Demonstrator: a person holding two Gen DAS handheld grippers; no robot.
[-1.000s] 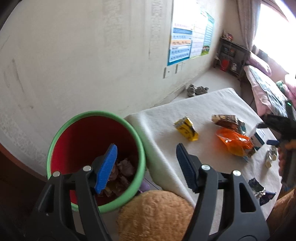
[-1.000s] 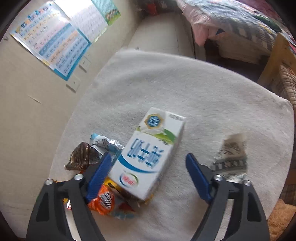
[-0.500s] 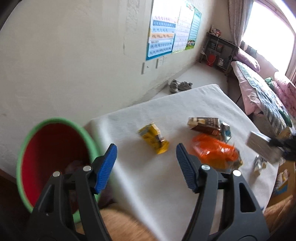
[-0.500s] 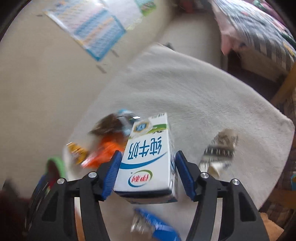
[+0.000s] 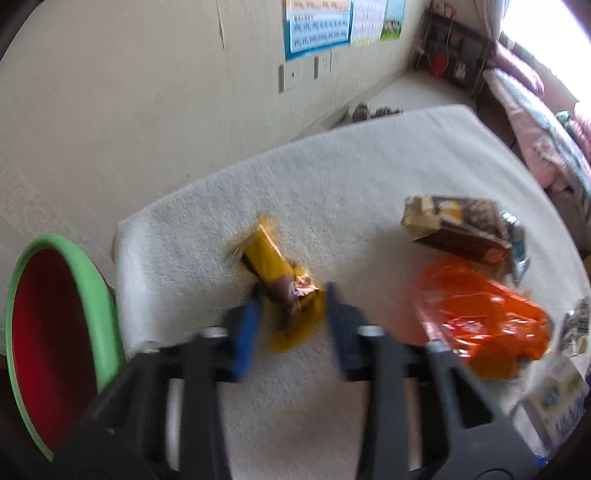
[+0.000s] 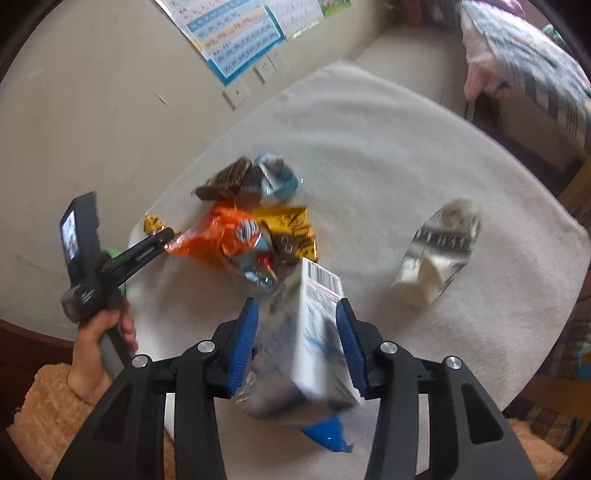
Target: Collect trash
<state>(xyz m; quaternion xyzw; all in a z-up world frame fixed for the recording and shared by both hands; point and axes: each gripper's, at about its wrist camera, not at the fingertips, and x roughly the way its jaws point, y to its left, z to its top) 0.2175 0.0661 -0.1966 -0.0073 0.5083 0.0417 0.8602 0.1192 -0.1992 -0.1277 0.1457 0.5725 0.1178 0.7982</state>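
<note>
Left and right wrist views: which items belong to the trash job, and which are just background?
Job:
- yellow wrapper, between the open left hand-held gripper fingers
- milk carton, clamped in the right hand-held gripper
- orange bag
- brown carton
- silver wrapper
- green-rimmed red bin

Background:
- wall poster
- wall sockets
- bed
- white table cover

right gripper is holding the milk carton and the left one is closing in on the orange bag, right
Not quite. The right gripper does hold the milk carton, but the left wrist view shows the left gripper straddling the yellow wrapper, not the orange bag.
</note>
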